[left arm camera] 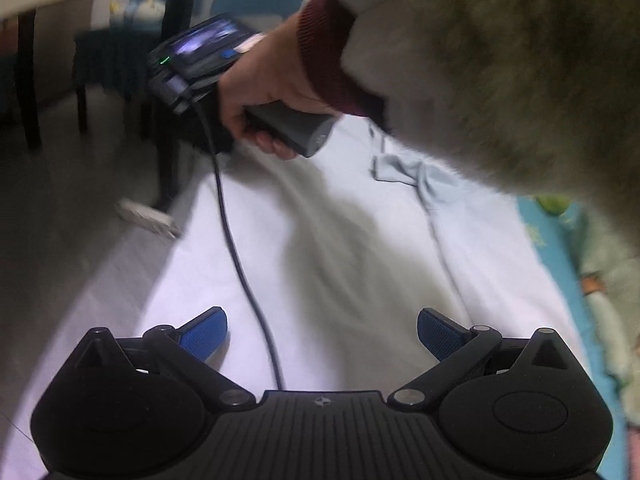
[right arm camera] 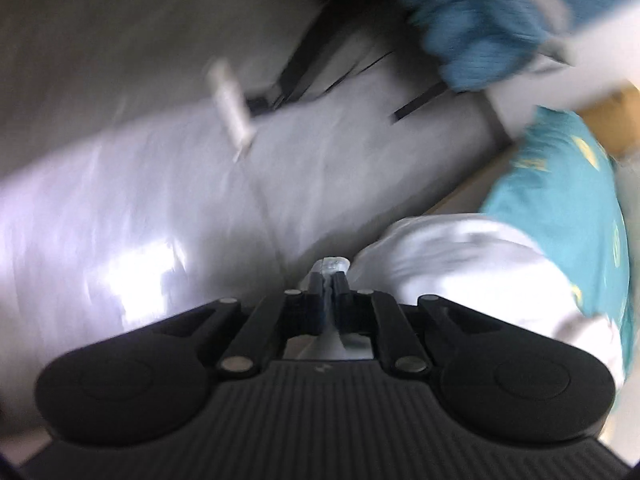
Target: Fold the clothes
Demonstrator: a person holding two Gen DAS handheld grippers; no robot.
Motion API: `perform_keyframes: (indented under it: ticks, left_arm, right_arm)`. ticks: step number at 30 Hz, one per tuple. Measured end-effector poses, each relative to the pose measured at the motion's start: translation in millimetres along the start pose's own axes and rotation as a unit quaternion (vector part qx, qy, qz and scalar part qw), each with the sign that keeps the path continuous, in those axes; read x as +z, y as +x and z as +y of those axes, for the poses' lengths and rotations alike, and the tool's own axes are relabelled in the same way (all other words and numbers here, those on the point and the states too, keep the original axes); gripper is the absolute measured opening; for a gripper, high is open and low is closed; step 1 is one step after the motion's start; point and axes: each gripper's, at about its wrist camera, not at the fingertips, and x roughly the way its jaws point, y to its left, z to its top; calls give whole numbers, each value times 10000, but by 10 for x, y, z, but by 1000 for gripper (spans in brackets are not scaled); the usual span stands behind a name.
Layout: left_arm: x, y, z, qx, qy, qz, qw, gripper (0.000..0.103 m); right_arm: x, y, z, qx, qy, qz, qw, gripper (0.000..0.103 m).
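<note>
In the left wrist view a pale blue garment [left arm camera: 420, 176] lies crumpled on the white sheet [left arm camera: 320, 240], far ahead and to the right. My left gripper [left arm camera: 322, 332] hovers open over the sheet, well short of the garment, with nothing between its blue pads [left arm camera: 204, 334]. A hand [left arm camera: 260, 88] in a fuzzy sleeve holds the handle [left arm camera: 296, 132] of the other tool above the bed. In the blurred right wrist view my right gripper [right arm camera: 330, 280] is shut on a fold of pale cloth [right arm camera: 332, 266]. More white cloth [right arm camera: 460, 256] bunches just to its right.
A black cable [left arm camera: 248, 272] trails across the sheet from the other tool. The bed's left edge drops to a grey floor [left arm camera: 80, 200] with dark chair legs [left arm camera: 28, 80] and a white object [left arm camera: 148, 220]. Teal patterned bedding [right arm camera: 560, 200] lies on the right.
</note>
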Motion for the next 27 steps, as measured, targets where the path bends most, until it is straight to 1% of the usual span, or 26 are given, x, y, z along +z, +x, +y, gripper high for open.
perform_keyframes:
  ticks: [1, 3, 5, 6, 7, 9, 11, 13, 15, 17, 18, 19, 21, 22, 23, 24, 25, 26, 27]
  left_arm:
    - [8, -27, 11, -55, -74, -71, 9999, 102]
    - [32, -118, 49, -241, -310, -277, 9988, 101]
    - [56, -251, 61, -277, -391, -657, 9967, 101]
    - [67, -321, 64, -281, -410, -851, 9951, 101]
    - [78, -389, 66, -310, -431, -1032, 9932, 101]
    - [99, -517, 68, -455, -478, -1346, 9887, 101]
    - [121, -644, 43, -590, -486, -1663, 9831, 101]
    - [137, -731, -3, -716, -427, -1916, 9779, 101]
    - [140, -758, -61, -844, -334, -2028, 9750, 101]
    - [145, -737, -151, -869, -212, -2005, 9756, 101]
    - [145, -720, -192, -868, -151, -1986, 9761, 101]
    - [141, -694, -228, -848, -104, -1955, 9770, 101]
    - [135, -662, -266, -820, -91, -1895, 9784, 101]
    - [133, -648, -269, -808, -95, -1872, 9789, 101]
    - [133, -635, -262, -796, -100, -1859, 9793, 101]
    - [135, -619, -251, -780, -112, -1844, 9797, 101]
    - [140, -599, -233, -761, -139, -1828, 9801, 101]
    - [144, -579, -216, -741, -165, -1811, 9805, 101]
    - [149, -558, -199, -721, -191, -1794, 9809, 102]
  right_arm:
    - [-8, -124, -126, 16, 315, -196, 9993, 6]
    - [-58, -405, -362, -46, 756, -567, 9955, 6]
    - [-149, -720, -607, -174, 1172, -1003, 9879, 5]
    - [-221, -878, -745, -237, 1434, -1216, 9819, 5]
    - [-321, -1029, -890, -252, 1750, -1423, 9739, 5]
    - [-642, -1260, -1151, -341, 2400, -1710, 9550, 5]
    - [-980, -1481, -1405, -443, 3037, -1968, 9312, 5]
    - [-1437, -1530, -1611, -432, 3705, -1995, 9061, 5]
    - [-1931, -1495, -1753, -462, 4241, -1903, 8842, 5]
    - [-2376, -1383, -1822, -397, 4553, -1731, 8725, 5]
    - [-2580, -1323, -1849, -329, 4692, -1638, 8672, 7]
    - [-2759, -1281, -1865, -173, 4807, -1615, 8617, 8]
    - [-2993, -1252, -1862, 138, 4871, -1696, 8566, 8]
    - [-3070, -1258, -1866, 232, 4840, -1771, 8567, 12]
    - [-3115, -1281, -1852, 275, 4760, -1885, 8585, 29]
    - [-3133, -1305, -1834, 281, 4649, -2023, 8615, 60]
    - [-3090, -1327, -1817, 272, 4500, -2176, 8657, 73]
    - [-3028, -1349, -1801, 260, 4338, -2333, 8699, 82]
    - [-2965, -1370, -1785, 248, 4174, -2488, 8736, 82]
